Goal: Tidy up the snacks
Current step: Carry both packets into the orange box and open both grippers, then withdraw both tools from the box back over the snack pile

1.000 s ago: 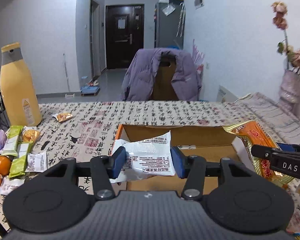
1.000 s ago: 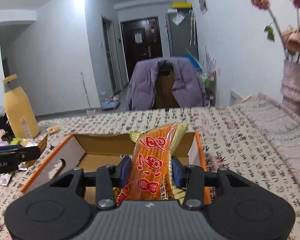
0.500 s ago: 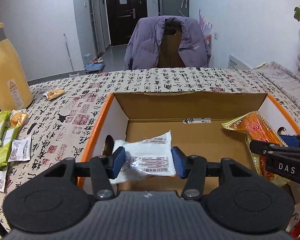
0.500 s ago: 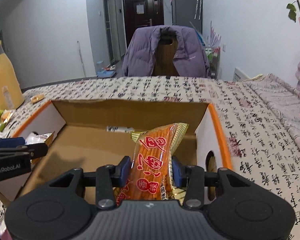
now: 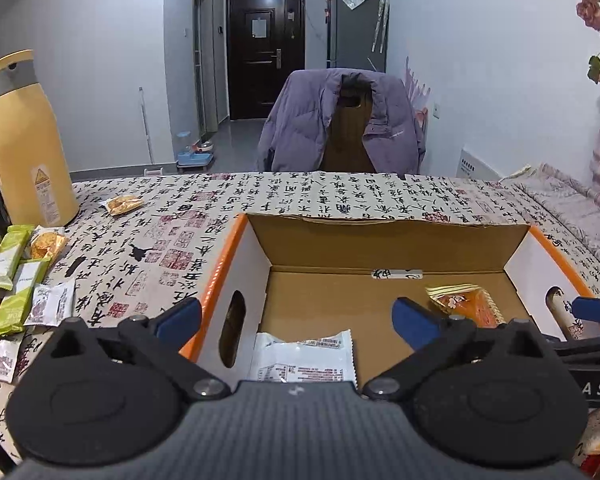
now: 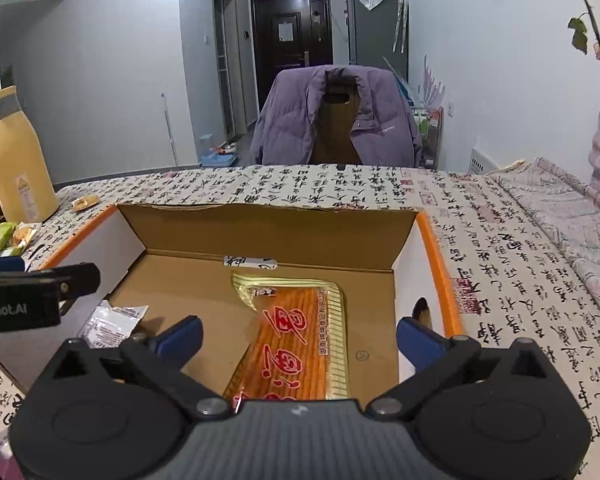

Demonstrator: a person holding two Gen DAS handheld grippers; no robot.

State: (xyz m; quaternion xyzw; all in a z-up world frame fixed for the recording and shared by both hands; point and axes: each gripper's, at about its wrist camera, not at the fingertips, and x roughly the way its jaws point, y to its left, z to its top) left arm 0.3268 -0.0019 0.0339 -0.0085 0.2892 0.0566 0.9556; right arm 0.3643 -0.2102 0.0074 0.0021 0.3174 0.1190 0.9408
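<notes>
My left gripper (image 5: 296,316) and right gripper (image 6: 298,334) both hang spread wide, holding nothing, over the cardboard box (image 6: 436,248). The white packet (image 5: 302,360) and orange packet (image 6: 300,340) lie flat inside: light, crinkly, slippery film, so I'd pinch a sealed edge. More snack bars (image 5: 14,276) wait on the tablecloth (image 5: 340,196)

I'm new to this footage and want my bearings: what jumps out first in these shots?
The open cardboard box with orange rims fills the middle of the table, an orange snack packet lying on its floor at right, a white packet at left. Both grippers, left gripper and right gripper, hang open above them. A tall yellow bottle stands far left.
</notes>
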